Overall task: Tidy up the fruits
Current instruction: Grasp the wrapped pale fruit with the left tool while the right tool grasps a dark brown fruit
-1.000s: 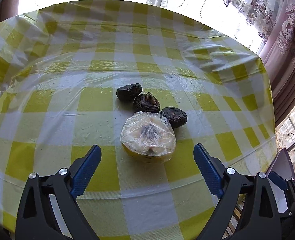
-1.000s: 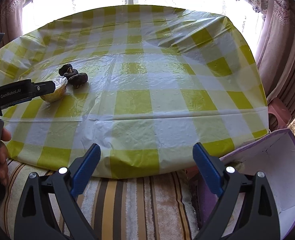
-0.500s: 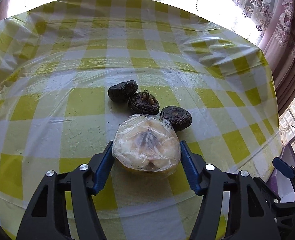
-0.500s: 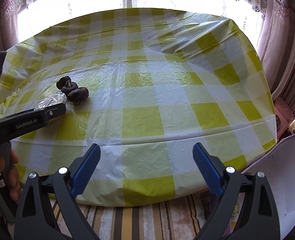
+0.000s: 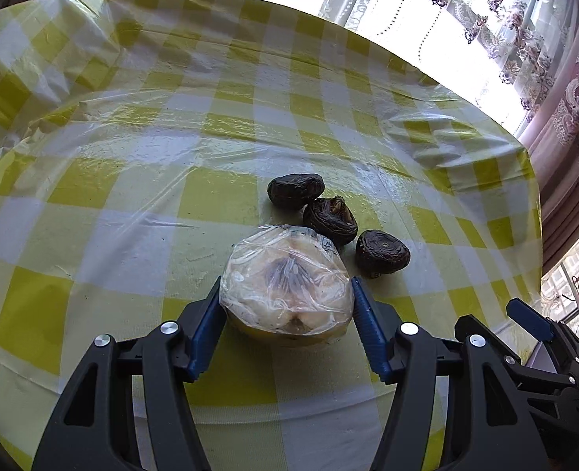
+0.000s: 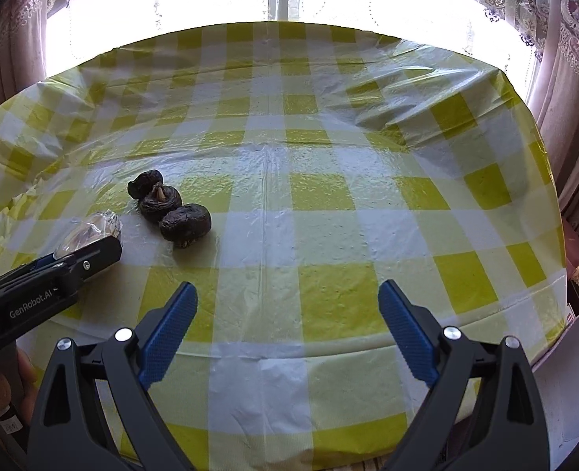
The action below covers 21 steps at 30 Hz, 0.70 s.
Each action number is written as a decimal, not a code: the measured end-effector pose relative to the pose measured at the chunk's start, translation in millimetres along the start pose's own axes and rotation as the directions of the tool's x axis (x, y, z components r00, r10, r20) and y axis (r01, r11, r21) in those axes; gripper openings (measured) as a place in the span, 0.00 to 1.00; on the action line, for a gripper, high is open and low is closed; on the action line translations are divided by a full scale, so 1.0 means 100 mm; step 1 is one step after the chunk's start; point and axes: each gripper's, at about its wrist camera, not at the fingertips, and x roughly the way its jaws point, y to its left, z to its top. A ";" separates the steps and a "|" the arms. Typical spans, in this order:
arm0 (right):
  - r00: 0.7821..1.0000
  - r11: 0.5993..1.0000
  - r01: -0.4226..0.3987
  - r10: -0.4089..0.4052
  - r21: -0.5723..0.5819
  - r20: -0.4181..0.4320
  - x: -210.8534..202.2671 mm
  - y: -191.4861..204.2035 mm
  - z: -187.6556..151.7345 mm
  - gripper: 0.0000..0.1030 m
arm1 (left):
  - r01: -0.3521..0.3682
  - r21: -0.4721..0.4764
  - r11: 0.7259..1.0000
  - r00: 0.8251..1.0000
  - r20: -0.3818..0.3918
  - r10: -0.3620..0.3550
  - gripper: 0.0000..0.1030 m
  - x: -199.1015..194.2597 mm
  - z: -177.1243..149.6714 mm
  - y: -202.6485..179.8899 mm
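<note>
Now we see our left gripper (image 5: pixel 285 314) clenched on the plastic-wrapped yellow half fruit (image 5: pixel 287 290), blue pads pressing both its sides after just closing in. It sits on the yellow-and-white checked plastic tablecloth (image 5: pixel 132 204) near the table's front edge. Just behind and to its right lie three dark wrinkled round fruits (image 5: pixel 330 216) in a touching row. Further right, our right gripper (image 6: pixel 287 314) hangs released, nothing between its fingers, over the front edge.

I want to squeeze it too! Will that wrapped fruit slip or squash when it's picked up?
The wrapped fruit may slip: its clear film looks glossy and loose under the left gripper pads. It probably won't squash much, since it keeps its round shape. Its rounded underside could roll if let go.
</note>
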 end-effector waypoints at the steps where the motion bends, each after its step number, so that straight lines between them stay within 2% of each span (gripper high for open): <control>1: 1.000 1.000 -0.003 0.003 -0.003 -0.002 0.02 0.03 0.02 0.91 | 0.001 -0.007 1.000 1.000 0.008 -0.001 0.57 -0.02 0.00 0.02; 12: 0.999 0.997 -0.044 0.044 -0.056 -0.005 0.26 0.44 0.20 0.91 | -0.040 -0.121 0.992 0.994 0.098 0.053 0.57 -0.23 -0.01 0.28; 16: 0.999 0.996 -0.033 0.033 -0.087 -0.005 0.35 0.57 0.25 0.90 | -0.106 -0.131 0.986 0.988 0.094 0.118 0.57 -0.23 -0.01 0.31; 18: 1.000 0.995 -0.026 0.025 -0.099 -0.012 0.40 0.61 0.27 0.86 | -0.145 -0.127 0.981 0.983 0.092 0.157 0.57 -0.24 -0.01 0.32; 21: 1.000 0.995 -0.020 0.019 -0.099 -0.012 0.46 0.63 0.31 0.85 | -0.172 -0.129 0.977 0.980 0.076 0.183 0.57 -0.22 -0.02 0.35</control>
